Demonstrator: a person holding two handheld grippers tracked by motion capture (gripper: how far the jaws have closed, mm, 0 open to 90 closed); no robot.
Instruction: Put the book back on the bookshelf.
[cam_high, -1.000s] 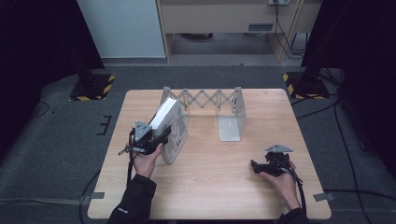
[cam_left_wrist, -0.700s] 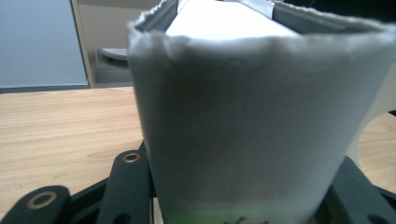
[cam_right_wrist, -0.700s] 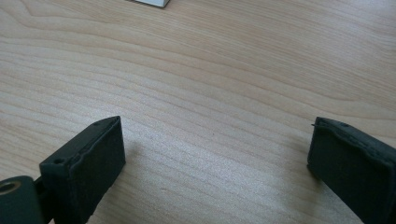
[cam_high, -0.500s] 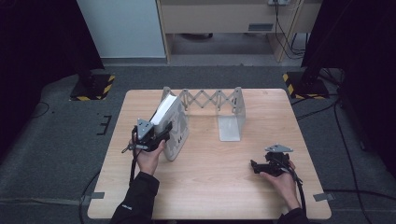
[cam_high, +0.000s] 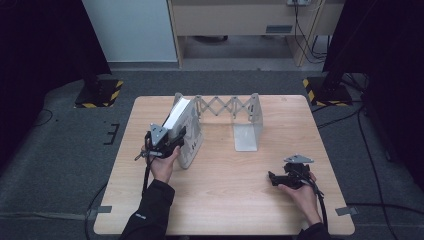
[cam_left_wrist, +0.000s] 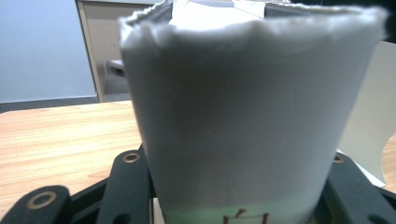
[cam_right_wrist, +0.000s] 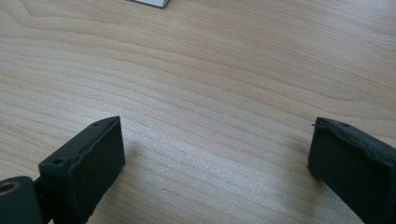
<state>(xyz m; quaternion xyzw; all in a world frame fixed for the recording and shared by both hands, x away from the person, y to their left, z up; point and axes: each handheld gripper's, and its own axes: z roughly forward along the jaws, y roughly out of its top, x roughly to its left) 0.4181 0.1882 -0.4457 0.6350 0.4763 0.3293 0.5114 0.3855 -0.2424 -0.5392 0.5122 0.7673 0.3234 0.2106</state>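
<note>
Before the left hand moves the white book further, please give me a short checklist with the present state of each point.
1. Left tongs grip the white book: ok, its spine sits between the jaws.
2. Book reached the expanding rack: ok, it leans at the left end plate.
3. Book upright: not ok, it is tilted.
4. Right tongs free: ok, open over bare table.
5. Right hand away from the rack: ok.
6. Book's foot seated on the rack base: cannot tell.

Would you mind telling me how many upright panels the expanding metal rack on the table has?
2: the left panel stands beside the white book held in the left tongs; the right panel stands free near mid-table.
</note>
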